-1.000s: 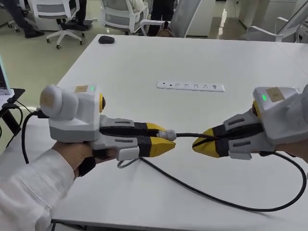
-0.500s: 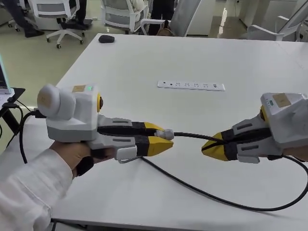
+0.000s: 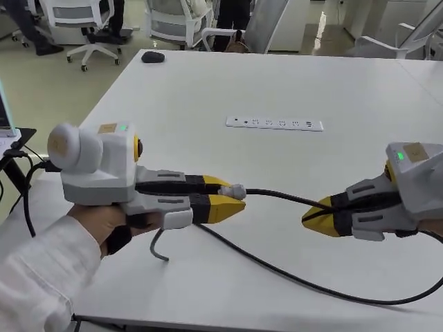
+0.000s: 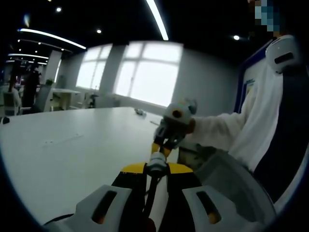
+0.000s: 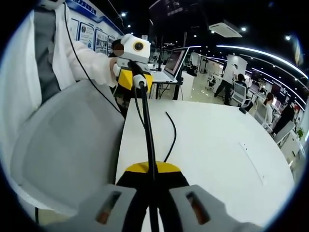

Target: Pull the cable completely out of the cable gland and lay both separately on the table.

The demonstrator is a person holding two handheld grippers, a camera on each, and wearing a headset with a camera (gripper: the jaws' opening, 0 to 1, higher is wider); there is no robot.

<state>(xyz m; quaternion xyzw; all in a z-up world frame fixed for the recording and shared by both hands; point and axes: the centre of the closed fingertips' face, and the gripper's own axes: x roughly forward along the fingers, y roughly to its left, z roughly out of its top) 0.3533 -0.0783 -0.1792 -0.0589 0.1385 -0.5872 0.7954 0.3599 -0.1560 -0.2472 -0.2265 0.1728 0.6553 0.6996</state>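
Note:
A small grey cable gland (image 3: 235,191) sits between the yellow jaws of my left gripper (image 3: 232,200), which is shut on it above the white table (image 3: 208,90). A black cable (image 3: 277,198) runs out of the gland to the right, into my right gripper (image 3: 313,216), shut on it. The rest of the cable loops back along the table and ends in a loose tail (image 3: 161,254) under the left gripper. In the left gripper view the gland (image 4: 157,162) sits at the jaw tips, the right gripper (image 4: 174,126) beyond. In the right gripper view the cable (image 5: 146,125) stretches to the gland (image 5: 140,82).
A white power strip (image 3: 274,124) lies mid-table beyond the grippers, and a black mouse (image 3: 153,57) near the far left edge. Office chairs (image 3: 83,21) stand past the table. The table's left and near edges are close to my left hand.
My right gripper has moved right, away from the left one, and more cable shows between them. The left gripper drifted slightly left. The cable tail has swung out below it.

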